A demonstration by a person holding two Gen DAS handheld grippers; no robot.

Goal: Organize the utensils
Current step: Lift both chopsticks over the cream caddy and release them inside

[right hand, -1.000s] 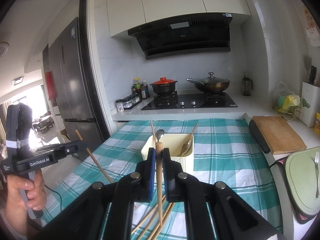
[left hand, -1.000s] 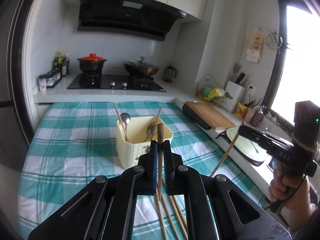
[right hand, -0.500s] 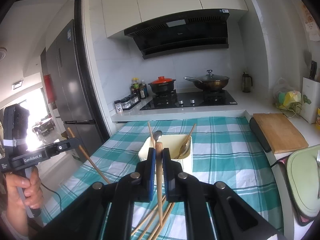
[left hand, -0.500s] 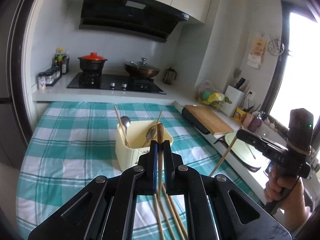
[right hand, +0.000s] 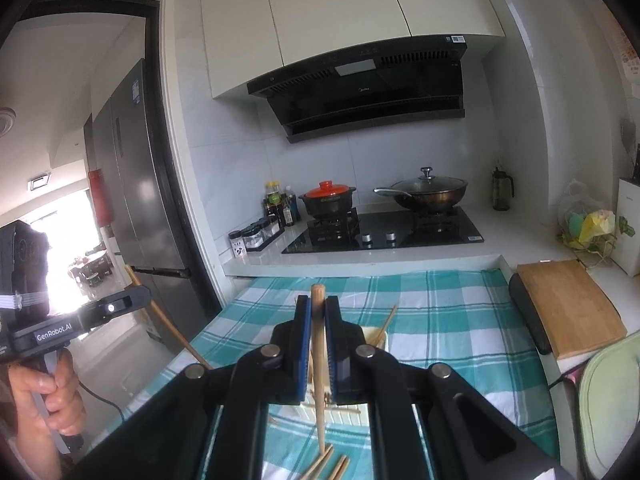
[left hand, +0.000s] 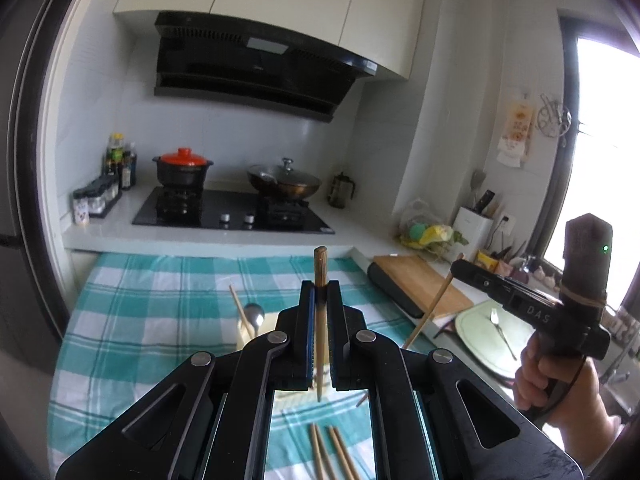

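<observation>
Each gripper, left gripper [left hand: 319, 300] and right gripper [right hand: 317, 316], pinches one chopstick [left hand: 320, 276] lifted clear. The holder [right hand: 378, 338] at twelve o'clock already has utensils; loose chopsticks [left hand: 330, 454] remain on the table [left hand: 152, 304].

Utensil holder [left hand: 250, 330]: mostly hidden behind left gripper [left hand: 320, 300] | loose chopsticks [left hand: 332, 454] below holder: cut by frame edge | jar labels [left hand: 82, 214] beside stove [left hand: 232, 212]: too small to read

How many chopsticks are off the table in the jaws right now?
2: one chopstick clamped upright in the left gripper, one in the right gripper. Several more lie on the tablecloth below, partly hidden.
</observation>
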